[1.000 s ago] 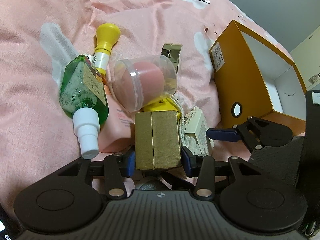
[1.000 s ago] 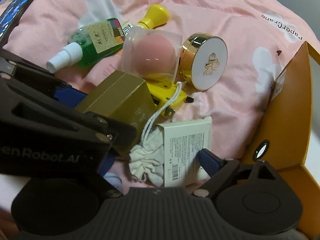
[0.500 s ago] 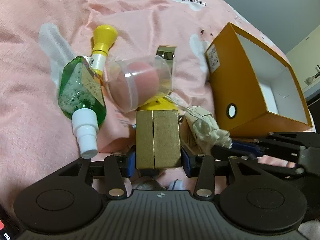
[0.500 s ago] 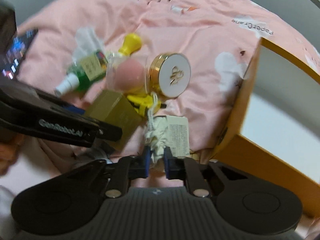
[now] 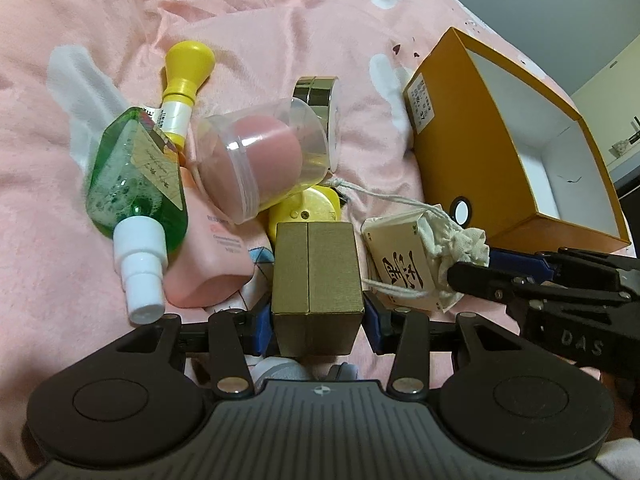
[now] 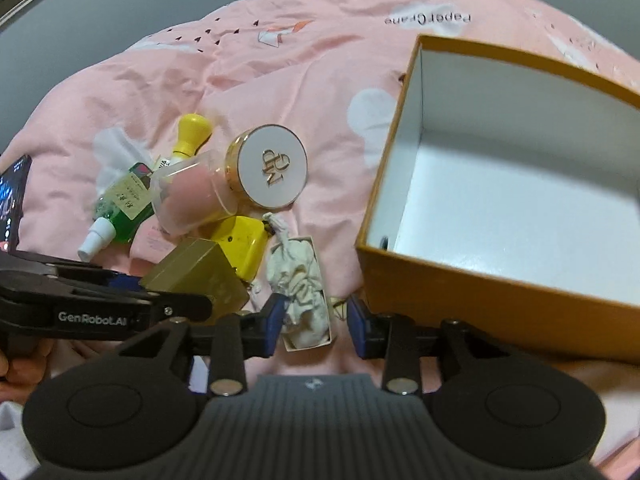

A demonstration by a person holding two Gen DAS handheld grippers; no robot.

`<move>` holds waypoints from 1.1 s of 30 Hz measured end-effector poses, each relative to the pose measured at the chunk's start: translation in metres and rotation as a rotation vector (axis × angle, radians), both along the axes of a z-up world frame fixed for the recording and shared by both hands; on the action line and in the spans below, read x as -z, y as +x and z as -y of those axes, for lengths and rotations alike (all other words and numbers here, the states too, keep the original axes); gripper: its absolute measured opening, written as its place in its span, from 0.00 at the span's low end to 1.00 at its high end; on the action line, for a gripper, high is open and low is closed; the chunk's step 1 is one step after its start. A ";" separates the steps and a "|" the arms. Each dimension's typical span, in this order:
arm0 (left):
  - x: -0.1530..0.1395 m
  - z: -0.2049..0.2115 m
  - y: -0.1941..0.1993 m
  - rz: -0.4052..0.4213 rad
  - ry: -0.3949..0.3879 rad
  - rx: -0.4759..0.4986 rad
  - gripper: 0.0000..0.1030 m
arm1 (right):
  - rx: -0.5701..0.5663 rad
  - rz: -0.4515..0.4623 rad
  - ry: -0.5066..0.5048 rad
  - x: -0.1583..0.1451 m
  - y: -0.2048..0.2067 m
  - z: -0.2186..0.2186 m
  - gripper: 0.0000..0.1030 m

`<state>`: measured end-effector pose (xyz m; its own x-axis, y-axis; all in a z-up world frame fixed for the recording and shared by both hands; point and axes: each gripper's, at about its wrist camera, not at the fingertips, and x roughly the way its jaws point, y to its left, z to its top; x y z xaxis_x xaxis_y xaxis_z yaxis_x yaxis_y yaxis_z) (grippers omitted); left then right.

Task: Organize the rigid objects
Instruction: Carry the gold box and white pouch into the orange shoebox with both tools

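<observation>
My left gripper [image 5: 318, 322] is shut on a gold box [image 5: 317, 276], which also shows in the right wrist view [image 6: 200, 276]. My right gripper [image 6: 316, 326] is half open around a small beige box with a white cloth pouch [image 6: 302, 292]; its left pad seems to touch the pouch, while a gap shows at the right pad. The same pouch box shows in the left wrist view [image 5: 416, 260]. An open orange box [image 6: 500, 296], white inside, lies to the right on the pink bedcover [image 5: 280, 32].
A pile lies behind the gold box: a green spray bottle [image 5: 138, 176], a yellow-capped tube [image 5: 186, 68], a clear case with a pink sponge [image 5: 260, 156], a round gold compact [image 6: 270, 170], a yellow object [image 6: 240, 244] and a pink bottle [image 5: 210, 256].
My right gripper closed in on the pouch box, lifted back with a wider view, and its jaws now stand wider apart. My left gripper keeps hold of the gold box.
</observation>
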<state>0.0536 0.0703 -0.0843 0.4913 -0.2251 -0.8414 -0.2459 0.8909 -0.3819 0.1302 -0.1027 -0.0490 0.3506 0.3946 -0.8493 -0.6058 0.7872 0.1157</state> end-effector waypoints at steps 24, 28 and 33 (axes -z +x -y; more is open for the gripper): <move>0.000 0.002 -0.003 0.020 0.006 -0.014 0.49 | -0.036 0.038 -0.059 0.020 0.007 -0.025 0.25; -0.012 0.006 -0.010 0.051 0.025 -0.001 0.49 | -0.042 0.047 -0.026 0.009 0.000 -0.016 0.24; -0.038 0.015 -0.020 0.133 0.080 0.014 0.49 | -0.044 0.072 0.013 -0.009 -0.006 -0.006 0.24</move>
